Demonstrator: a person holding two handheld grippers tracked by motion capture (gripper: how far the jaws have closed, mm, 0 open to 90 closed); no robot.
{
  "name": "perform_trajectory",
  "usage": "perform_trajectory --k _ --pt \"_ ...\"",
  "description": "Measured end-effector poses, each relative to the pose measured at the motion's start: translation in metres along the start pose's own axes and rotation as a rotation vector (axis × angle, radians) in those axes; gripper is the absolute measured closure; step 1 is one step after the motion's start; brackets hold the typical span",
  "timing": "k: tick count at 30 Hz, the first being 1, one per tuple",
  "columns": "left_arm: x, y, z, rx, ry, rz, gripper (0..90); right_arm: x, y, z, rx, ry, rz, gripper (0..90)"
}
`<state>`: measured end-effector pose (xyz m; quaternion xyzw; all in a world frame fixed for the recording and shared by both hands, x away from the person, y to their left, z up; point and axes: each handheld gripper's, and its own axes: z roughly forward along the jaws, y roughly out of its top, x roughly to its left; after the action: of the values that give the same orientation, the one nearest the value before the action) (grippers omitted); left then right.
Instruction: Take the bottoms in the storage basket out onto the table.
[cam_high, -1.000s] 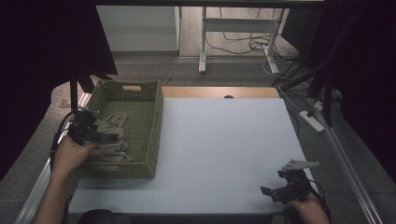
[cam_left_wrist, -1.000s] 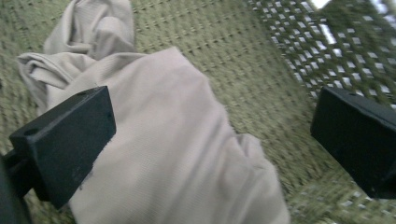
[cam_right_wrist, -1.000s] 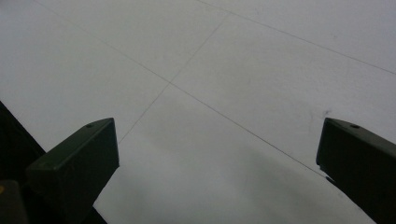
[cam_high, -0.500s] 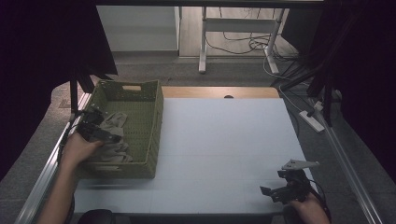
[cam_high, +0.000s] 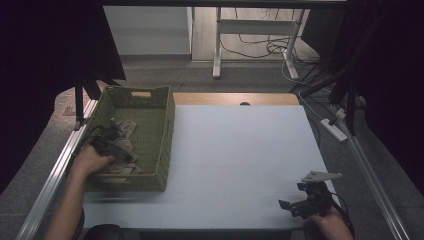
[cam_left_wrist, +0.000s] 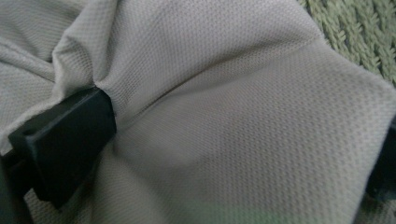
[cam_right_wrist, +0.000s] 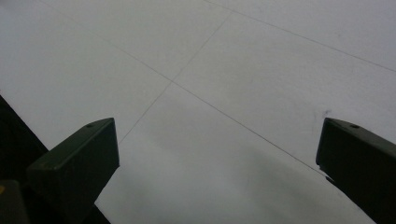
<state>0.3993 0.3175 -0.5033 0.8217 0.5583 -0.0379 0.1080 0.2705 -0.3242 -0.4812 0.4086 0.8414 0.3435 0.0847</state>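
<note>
Beige cloth (cam_left_wrist: 224, 116) bunched between the left gripper's (cam_left_wrist: 243, 140) wide-spread fingers (cam_left_wrist: 70, 140), inside the green basket (cam_high: 165, 135).

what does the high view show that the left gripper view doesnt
The high view takes in the whole green basket, the white table, the left hand and the right claw resting open near the table's near edge. The left gripper view shows the cloth's fine mesh weave with the left claw open, pressed into it. Both show the beige cloth inside the basket.

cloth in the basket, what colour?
Beige-grey cloth with a fine mesh weave; clearest in the left gripper view.
</note>
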Motion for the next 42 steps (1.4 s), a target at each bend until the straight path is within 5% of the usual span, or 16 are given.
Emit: perform_trajectory --k 5,12,15,19,26,31,38,42 --pt "-0.005 0.004 0.012 0.083 0.066 0.033 0.0 0.001 0.000 0.000 -0.002 0.000 -0.004 0.0" --pt "-0.010 0.005 0.014 0.093 0.127 0.033 2.2 0.001 -0.001 -0.001 -0.008 0.002 -0.003 0.0" --pt "-0.009 0.005 0.010 0.083 0.122 0.008 10.2 0.001 -0.001 -0.001 -0.007 0.002 -0.005 0.0" --pt "-0.008 0.001 0.002 0.047 0.146 -0.041 40.3 0.001 -0.001 0.000 -0.006 0.001 -0.006 0.0" --pt "-0.005 -0.002 -0.003 0.032 0.137 -0.085 66.8 0.001 -0.001 0.000 -0.005 0.001 -0.008 0.5" --pt "-0.006 -0.001 -0.007 0.032 0.149 -0.075 69.1 0.001 0.000 0.000 -0.001 -0.001 -0.004 0.5" --pt "-0.009 0.001 -0.029 -0.061 0.096 -0.065 71.0 0.001 0.000 0.001 0.007 -0.003 -0.006 0.5" --pt "-0.011 -0.001 -0.042 -0.174 0.044 -0.038 71.0 0.001 0.000 0.001 0.004 -0.005 -0.006 0.5"
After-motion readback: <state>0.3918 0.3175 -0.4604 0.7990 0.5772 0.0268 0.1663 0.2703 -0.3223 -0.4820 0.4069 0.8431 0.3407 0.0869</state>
